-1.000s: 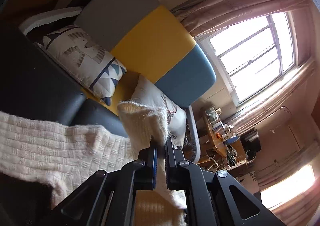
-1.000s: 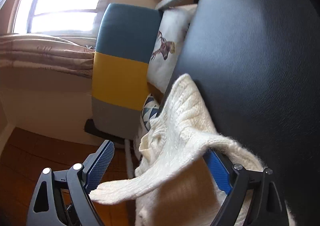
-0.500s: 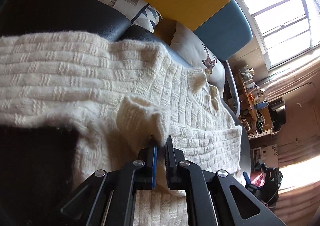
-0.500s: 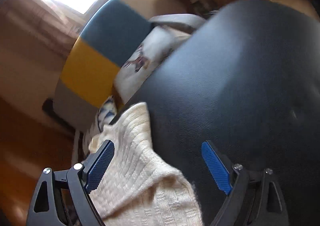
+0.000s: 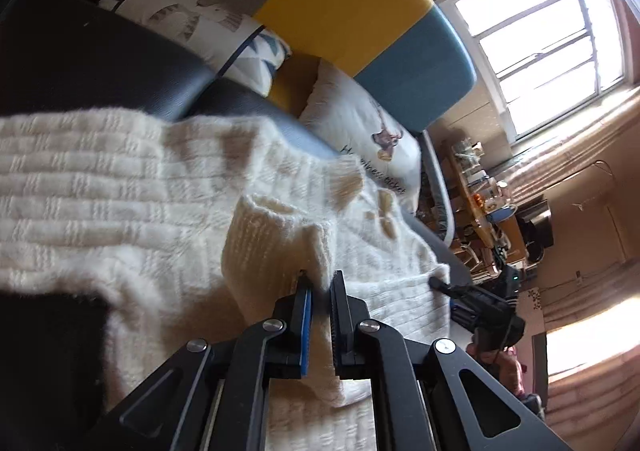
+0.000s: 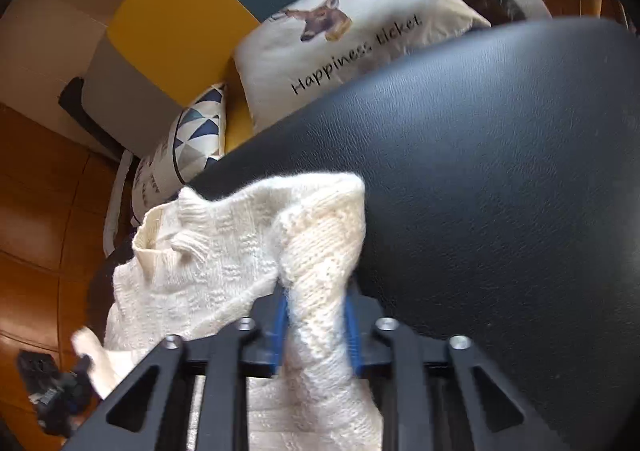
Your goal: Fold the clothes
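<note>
Left hand-held gripper [image 5: 319,283]: jaws nearly together, pinching a ribbed cuff of the cream knit sweater [image 5: 120,191], which lies spread over the black padded surface [image 5: 80,63]. Right hand-held gripper [image 6: 316,305]: jaws closing on a bunched sweater fold.

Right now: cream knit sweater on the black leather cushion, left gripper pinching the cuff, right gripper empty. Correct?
Not quite. The right gripper isn't empty: the right wrist view shows a bunched fold of the cream knit sweater between its blue pads as the jaws close. The rest holds: the sweater lies on the black leather cushion, and the left gripper pinches the cuff.
</note>
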